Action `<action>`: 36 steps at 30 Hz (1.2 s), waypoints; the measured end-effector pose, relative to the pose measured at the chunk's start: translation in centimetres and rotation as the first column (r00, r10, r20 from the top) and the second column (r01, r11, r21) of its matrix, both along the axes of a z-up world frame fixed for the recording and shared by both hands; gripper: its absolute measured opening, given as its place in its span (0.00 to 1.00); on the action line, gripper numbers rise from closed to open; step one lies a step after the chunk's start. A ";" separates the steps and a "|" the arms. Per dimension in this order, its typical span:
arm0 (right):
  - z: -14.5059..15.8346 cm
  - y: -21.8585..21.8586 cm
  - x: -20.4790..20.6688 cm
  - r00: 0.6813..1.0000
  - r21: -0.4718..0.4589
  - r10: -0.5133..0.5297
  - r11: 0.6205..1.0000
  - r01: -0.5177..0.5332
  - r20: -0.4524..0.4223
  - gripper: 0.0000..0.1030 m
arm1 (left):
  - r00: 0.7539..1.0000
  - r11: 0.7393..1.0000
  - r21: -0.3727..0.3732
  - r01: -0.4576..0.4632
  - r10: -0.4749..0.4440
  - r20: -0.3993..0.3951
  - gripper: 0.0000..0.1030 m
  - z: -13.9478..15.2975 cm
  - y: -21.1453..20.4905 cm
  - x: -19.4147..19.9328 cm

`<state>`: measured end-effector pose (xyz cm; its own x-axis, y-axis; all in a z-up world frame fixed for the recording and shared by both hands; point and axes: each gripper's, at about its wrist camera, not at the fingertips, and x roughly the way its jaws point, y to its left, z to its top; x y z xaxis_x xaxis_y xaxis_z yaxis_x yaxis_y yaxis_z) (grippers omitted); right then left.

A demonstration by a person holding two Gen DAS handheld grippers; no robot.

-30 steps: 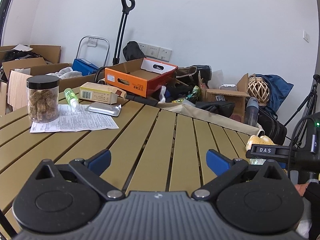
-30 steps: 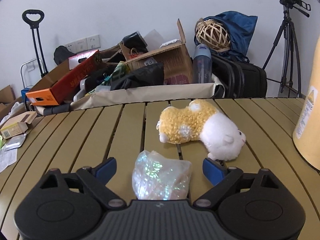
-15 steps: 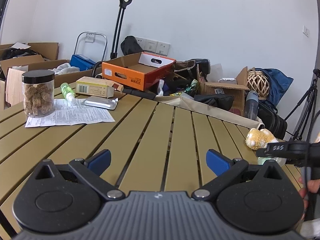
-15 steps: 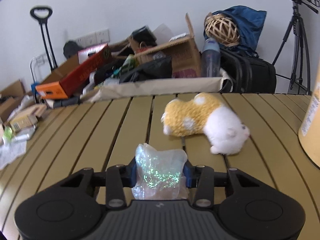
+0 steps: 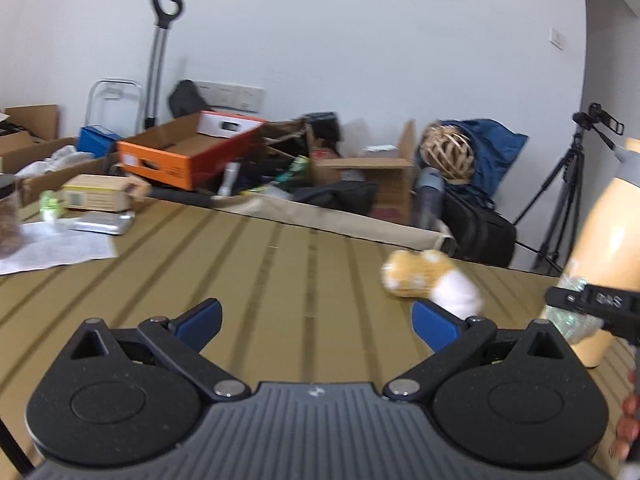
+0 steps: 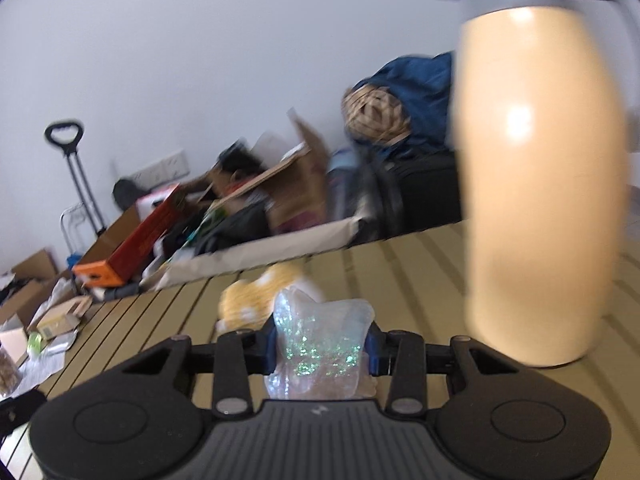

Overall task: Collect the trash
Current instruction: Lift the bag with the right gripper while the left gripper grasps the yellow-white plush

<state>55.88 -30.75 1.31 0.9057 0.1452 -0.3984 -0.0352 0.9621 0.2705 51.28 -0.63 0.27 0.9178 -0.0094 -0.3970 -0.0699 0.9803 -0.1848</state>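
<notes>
— One piece is in hand: the right claw (image 6: 322, 350) is clenched on the glittery plastic wrapper (image 6: 320, 344), lifted near the table's (image 5: 256, 280) right edge beside the cream bottle (image 6: 536, 184).

— And the left claw (image 5: 316, 316)?

— Spread wide, holding nothing. Paper sheet (image 5: 56, 246) and foil pack (image 5: 102, 222) at the far left corner look uncollected; no bin in view.

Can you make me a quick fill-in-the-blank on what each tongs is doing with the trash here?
1. The right tongs are shut on a crumpled ____ wrapper.
2. The left tongs are ____ and hold nothing.
3. The tall cream bottle stands ____ on the slatted table.

Missing words: plastic; open; upright
</notes>
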 end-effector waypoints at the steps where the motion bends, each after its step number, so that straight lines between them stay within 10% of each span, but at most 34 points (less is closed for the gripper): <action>1: 0.1 -1.4 -0.5 1.000 0.004 -0.015 1.000 0.015 0.008 0.37 | 1.000 1.000 0.002 0.010 -0.010 -0.007 1.00 0.1 -1.2 0.6; 17: -3.1 -16.6 -5.7 0.966 0.163 -0.247 0.959 0.234 0.071 0.37 | 0.987 0.981 0.193 -0.021 0.051 -0.150 1.00 -1.2 -17.4 13.6; 31: -4.3 -21.2 -6.4 0.933 0.191 -0.345 0.928 0.321 0.105 0.37 | 0.930 0.962 0.245 -0.121 0.196 -0.311 0.98 -4.0 -20.2 22.9; 36: -5.1 -21.6 -6.0 0.931 0.196 -0.353 0.923 0.330 0.092 0.37 | 0.911 0.972 0.205 -0.115 0.186 -0.368 0.53 -5.2 -20.2 23.2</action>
